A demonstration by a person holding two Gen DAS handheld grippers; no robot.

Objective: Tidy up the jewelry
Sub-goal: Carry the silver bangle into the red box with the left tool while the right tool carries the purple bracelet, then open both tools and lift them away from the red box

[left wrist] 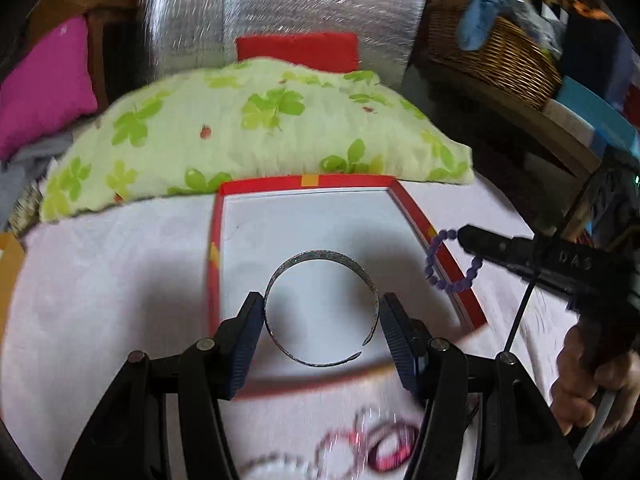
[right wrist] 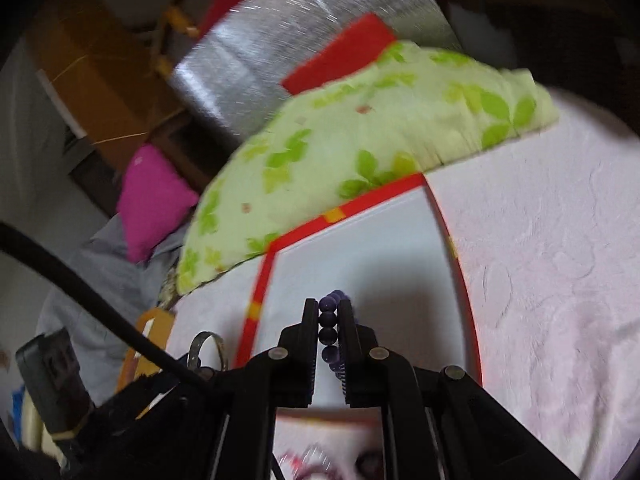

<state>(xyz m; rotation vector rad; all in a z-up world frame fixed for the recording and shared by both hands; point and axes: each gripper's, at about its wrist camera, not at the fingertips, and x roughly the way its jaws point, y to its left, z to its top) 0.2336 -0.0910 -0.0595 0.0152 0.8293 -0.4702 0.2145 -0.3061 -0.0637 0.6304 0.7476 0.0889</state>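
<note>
Two grippers, two bracelets, one red-rimmed shallow box (left wrist: 416,216) with a white floor.

The left gripper (left wrist: 320,320) pinches one open silver metal cuff bracelet (left wrist: 320,276) between its blue pads, above the box floor. The right gripper (right wrist: 329,332) is pressed onto one purple beaded bracelet (right wrist: 328,320), held over the box's right rim. Behind the box lies one green leaf-print pillow (left wrist: 256,128); more jewellery in the foreground is too blurred to count.

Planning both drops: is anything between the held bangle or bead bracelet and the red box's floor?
Nothing visible. The left gripper holds the silver bangle over bare white floor of the red box; the right gripper holds the purple bead bracelet above it too.
</note>
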